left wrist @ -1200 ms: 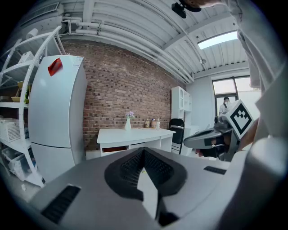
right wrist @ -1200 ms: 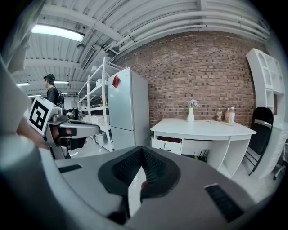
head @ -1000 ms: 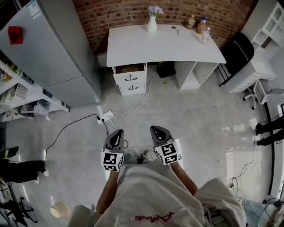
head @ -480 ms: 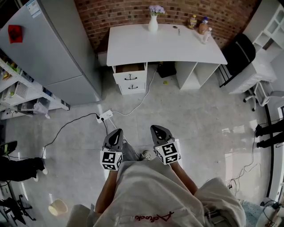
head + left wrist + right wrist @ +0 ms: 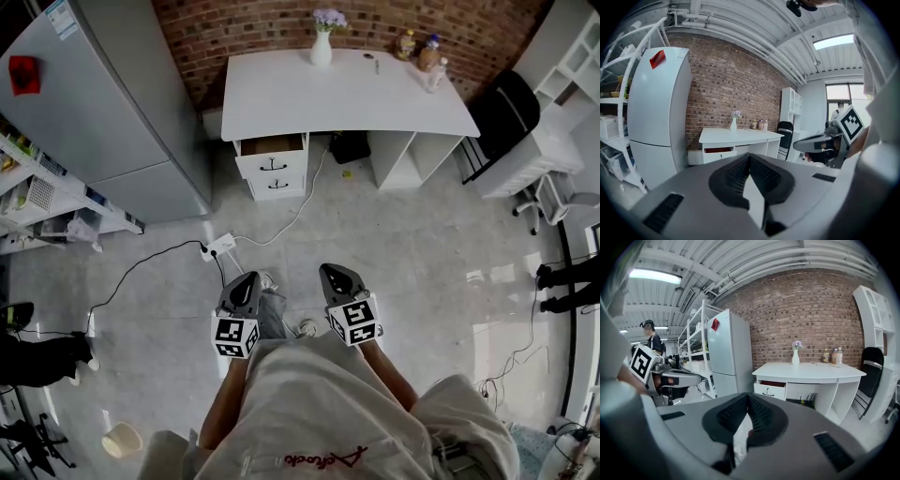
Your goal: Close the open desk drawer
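Stepping forward is the one change on record: a shoe (image 5: 266,279) and a trouser leg now show on the floor (image 5: 403,244) between the two tools, where a second ago the feet sat back under the body. Both tools keep their station in front of the person's waist. The desk sits much where it did in the head view, well apart from them.

Left tool (image 5: 247,281): jaws together, nothing between them. Right tool (image 5: 333,274): jaws together, likewise empty. Both point toward the desk.

Top drawer (image 5: 272,147): under the left end of the worktop (image 5: 347,98), pulled out past its front edge, brown interior exposed. The lower drawer (image 5: 277,185) beneath it sits flush.

Finding: the task is at the approach stage, with no contact yet made on the top drawer. In my judgement the closed jaws suit a push on the drawer front, so no grasp appears needed. A power strip (image 5: 217,247) and its cable lie on the floor to the left of the route, a trip hazard worth noting.
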Available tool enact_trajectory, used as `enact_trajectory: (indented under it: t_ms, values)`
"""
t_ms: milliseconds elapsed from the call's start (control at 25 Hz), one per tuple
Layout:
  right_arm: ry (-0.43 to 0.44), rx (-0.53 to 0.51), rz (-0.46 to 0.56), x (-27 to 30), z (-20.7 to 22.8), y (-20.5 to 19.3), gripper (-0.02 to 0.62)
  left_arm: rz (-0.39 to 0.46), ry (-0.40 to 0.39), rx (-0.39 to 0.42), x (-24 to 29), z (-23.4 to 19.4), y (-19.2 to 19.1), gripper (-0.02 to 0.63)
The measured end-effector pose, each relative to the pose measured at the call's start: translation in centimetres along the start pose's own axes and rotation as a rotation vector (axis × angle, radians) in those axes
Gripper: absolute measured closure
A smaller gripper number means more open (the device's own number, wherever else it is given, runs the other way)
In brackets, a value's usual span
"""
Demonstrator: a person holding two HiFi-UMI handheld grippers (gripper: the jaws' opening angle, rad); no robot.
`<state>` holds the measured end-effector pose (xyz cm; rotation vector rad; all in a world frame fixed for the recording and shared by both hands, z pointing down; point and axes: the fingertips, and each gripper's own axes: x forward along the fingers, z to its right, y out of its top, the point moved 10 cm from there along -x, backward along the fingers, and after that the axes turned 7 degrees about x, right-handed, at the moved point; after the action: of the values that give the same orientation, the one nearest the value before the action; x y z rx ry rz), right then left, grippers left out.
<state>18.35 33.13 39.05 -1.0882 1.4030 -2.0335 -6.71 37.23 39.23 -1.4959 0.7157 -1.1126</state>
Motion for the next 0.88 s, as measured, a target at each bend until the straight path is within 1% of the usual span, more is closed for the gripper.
enact_trajectory:
  t_ms: [240, 440, 560, 720, 880]
  values:
    - [0.013, -0.012, -0.014, 2.6, 0.3, 0.7, 0.578, -0.004, 0.005, -0.013, 1.9, -1.8, 0.1, 0.594]
    - [0.013, -0.001, -0.02, 5.4, 0.7, 1.6, 0.578, -0.012, -0.002, -0.013, 3.8, -4.1, 0.3, 0.594]
    - [0.007, 0.009, -0.035, 7.6, 1.0, 1.9, 0.578, -0.031, -0.01, -0.025, 5.2, -6.0, -0.2, 0.594]
    - [0.0, 0.022, -0.061, 10.8, 1.7, 2.4, 0.578, -0.052, -0.023, -0.043, 8.1, -8.5, -0.6, 0.594]
    - [-0.023, 0.028, -0.063, 14.5, 2.9, 3.5, 0.578, -0.069, -0.045, -0.062, 11.5, -11.5, -1.0, 0.594]
